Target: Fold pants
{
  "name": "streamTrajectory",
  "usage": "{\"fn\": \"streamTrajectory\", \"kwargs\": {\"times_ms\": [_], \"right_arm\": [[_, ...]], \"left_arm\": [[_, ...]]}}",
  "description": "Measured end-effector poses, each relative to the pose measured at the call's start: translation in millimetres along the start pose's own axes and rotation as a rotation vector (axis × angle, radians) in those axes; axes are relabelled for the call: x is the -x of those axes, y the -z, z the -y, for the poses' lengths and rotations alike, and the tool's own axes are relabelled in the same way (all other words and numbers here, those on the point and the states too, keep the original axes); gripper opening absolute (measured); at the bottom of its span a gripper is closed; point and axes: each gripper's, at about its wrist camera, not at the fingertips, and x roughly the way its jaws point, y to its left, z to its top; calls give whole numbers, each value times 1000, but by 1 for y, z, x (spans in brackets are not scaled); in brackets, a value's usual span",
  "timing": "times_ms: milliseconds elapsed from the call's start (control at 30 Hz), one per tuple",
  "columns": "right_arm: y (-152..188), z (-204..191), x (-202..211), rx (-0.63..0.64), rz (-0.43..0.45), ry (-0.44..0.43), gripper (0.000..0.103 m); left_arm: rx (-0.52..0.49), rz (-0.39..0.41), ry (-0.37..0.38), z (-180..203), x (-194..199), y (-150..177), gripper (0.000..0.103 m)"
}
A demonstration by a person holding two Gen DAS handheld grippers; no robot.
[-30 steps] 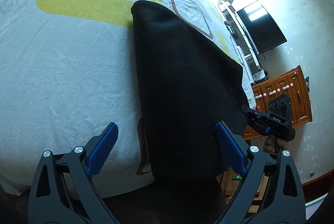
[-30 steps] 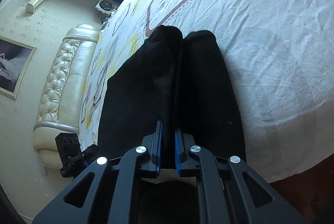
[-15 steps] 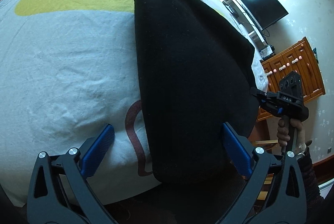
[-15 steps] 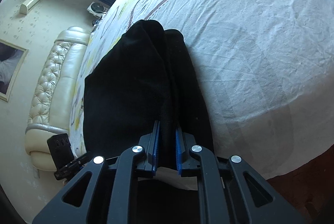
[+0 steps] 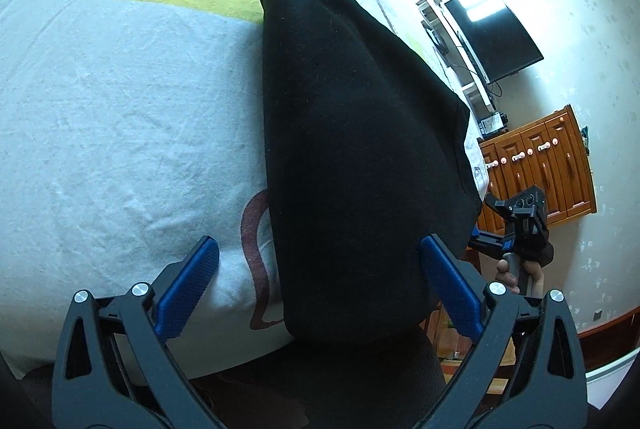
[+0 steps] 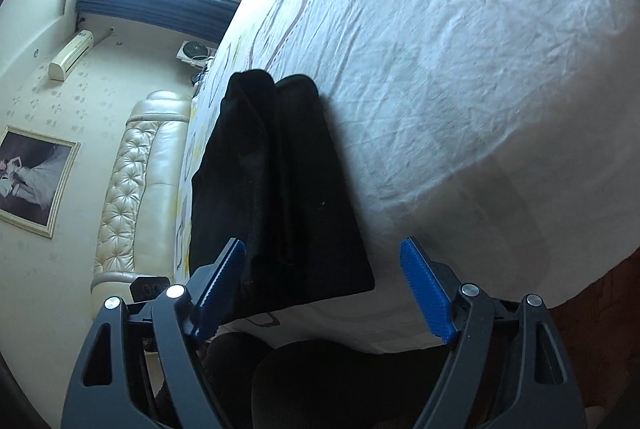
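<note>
in the left wrist view the black pants (image 5: 360, 157) lie on the patterned bed sheet (image 5: 120, 117) as a long tapered slab, long axis running from the near bed edge away toward the far side, the narrow rounded end pointing away. the wide near end drapes over the bed edge and merges with a dark mass below, so its hem is hard to make out. the left gripper (image 5: 318, 289) has its blue pads spread wide, one over the sheet, the other at the pants' right edge, clamping nothing. the right gripper (image 5: 496, 229) shows small beyond the pants, partly hidden by the cloth. in the right wrist view the pants (image 6: 276, 189) show two legs side by side, pointing away toward the cream headboard (image 6: 136, 181) side. the right gripper (image 6: 322, 289) has its fingers apart, empty, the left pad (image 6: 218, 289) overlapping the cloth's near corner; contact cannot be told.
</note>
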Motion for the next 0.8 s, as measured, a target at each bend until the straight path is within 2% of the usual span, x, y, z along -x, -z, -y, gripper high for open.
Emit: {"fn": "streamTrajectory", "kwargs": {"times_ms": [67, 167, 200, 233, 267, 333, 500, 700, 767, 800], "right_arm": [[2, -6, -11, 15, -33, -46, 79], [4, -14, -17, 59, -25, 2, 78], [5, -15, -19, 60, -19, 19, 70], [6, -16, -21, 64, -32, 42, 58], [5, -14, -21, 79, -38, 73, 56], [6, -14, -20, 88, -40, 82, 50], [5, -4, -20, 64, -44, 55, 47], [4, -4, -24, 67, -36, 28, 47], [5, -4, -24, 71, -33, 21, 47], [6, -5, -23, 74, -29, 18, 47]], "left_arm": [[-5, 6, -1, -2, 0, 2, 100], [-14, 12, -6, -4, 0, 1, 100], [-17, 13, -12, -3, 0, 1, 100], [-21, 13, -22, -2, 0, 2, 100], [-28, 14, -34, 0, 0, 2, 100], [-53, 12, -71, 5, -2, 4, 100], [-120, 4, -144, 13, -7, 7, 100], [-123, -9, -142, 15, -7, 5, 99], [-112, -15, -136, 15, -5, 3, 94], [-107, -10, -118, 15, -2, 2, 81]]}}
